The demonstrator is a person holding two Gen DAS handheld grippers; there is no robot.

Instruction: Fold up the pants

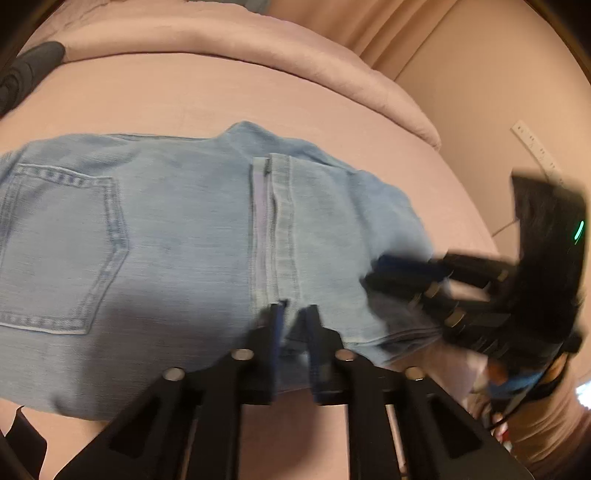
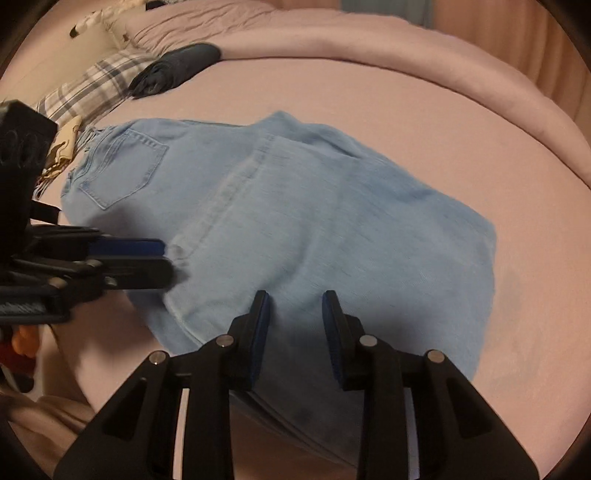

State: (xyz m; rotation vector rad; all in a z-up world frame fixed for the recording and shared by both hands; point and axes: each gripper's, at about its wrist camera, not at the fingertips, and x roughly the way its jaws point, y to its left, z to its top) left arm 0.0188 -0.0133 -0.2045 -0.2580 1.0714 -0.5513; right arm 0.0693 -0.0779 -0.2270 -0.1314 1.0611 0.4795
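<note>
Light blue jeans [image 1: 166, 229] lie folded on the pink bed sheet [image 1: 155, 96], back pocket up at the left and a leg hem folded over the middle. In the left wrist view my left gripper [image 1: 294, 308] sits at the jeans' near edge, jaws narrowed onto the denim. The right wrist view shows the left gripper [image 2: 168, 258] pinching that edge of the jeans [image 2: 314, 206] from the left. My right gripper [image 2: 296, 295] hangs over the near part of the denim, fingers apart, cloth showing in the gap. It also shows, blurred, as the right gripper [image 1: 371, 275] over the jeans' right end.
A dark folded garment [image 2: 177, 68] and a plaid pillow [image 2: 92, 88] lie at the head of the bed. A rolled pink duvet [image 2: 369, 40] runs along the far side. Past the bed's right edge are a curtain [image 1: 369, 22] and a power strip [image 1: 535, 147].
</note>
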